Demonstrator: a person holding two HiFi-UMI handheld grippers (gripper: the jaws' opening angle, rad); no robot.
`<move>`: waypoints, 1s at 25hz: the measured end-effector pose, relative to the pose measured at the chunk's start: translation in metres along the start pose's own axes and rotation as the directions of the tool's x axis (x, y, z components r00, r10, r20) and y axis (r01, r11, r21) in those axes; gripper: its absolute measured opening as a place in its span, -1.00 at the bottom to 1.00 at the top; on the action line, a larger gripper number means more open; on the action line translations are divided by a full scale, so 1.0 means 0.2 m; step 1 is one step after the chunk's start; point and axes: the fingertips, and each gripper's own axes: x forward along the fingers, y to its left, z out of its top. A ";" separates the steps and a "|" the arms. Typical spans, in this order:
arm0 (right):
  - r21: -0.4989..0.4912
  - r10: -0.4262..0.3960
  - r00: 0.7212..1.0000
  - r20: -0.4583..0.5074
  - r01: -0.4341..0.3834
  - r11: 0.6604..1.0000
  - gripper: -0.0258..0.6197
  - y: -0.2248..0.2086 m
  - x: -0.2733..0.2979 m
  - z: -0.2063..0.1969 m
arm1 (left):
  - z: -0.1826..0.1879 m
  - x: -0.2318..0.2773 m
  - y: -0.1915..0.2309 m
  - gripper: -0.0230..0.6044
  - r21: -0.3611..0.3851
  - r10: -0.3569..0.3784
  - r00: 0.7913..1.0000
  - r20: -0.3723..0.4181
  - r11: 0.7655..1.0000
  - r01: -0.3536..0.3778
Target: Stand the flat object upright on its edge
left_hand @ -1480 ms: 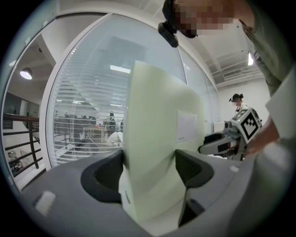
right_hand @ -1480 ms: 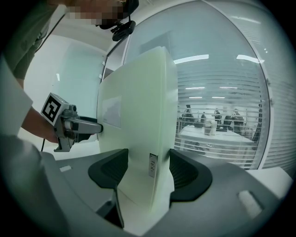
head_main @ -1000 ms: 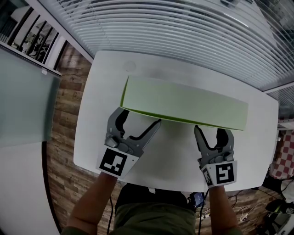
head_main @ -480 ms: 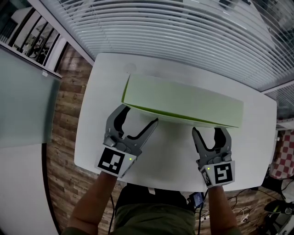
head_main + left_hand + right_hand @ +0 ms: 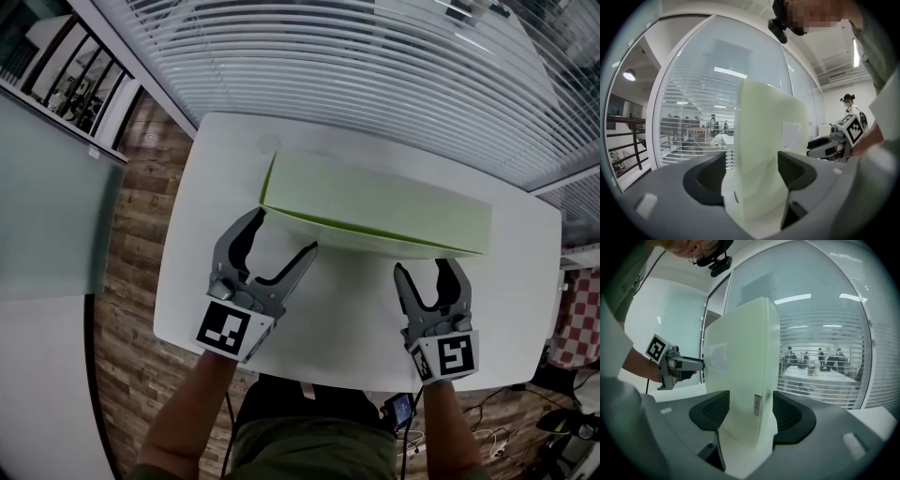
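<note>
Tilted steeper than a second ago, the green board [image 5: 375,211] sits loosely inside the released jaws of the left gripper [image 5: 284,232] and right gripper [image 5: 426,267]; raise both evenly.

Flat object [image 5: 375,211] lies across the far half of the table [image 5: 347,328], with the window blinds [image 5: 356,75] behind it. The left gripper [image 5: 286,232] meets its near edge toward the left end and the right gripper [image 5: 427,267] toward the right, well apart. The object rises between each gripper's parted jaws.
</note>
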 end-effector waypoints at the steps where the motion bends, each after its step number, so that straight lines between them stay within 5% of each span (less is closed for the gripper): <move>1: -0.001 0.000 1.000 -0.005 0.000 1.000 -0.07 0.00 -0.01 0.00 | 0.01 -0.01 0.00 0.15 0.000 0.000 1.000 0.002 1.000 0.000; 11: -0.002 -0.015 1.000 0.017 0.015 1.000 -0.07 0.00 -0.10 0.08 | 0.16 -0.10 0.04 0.14 0.013 0.010 1.000 0.016 1.000 -0.010; 25: 0.044 -0.003 0.997 0.076 -0.001 0.999 -0.20 0.08 -0.19 0.32 | 0.23 -0.25 -0.11 -0.38 0.009 -0.061 0.998 -0.005 0.998 0.061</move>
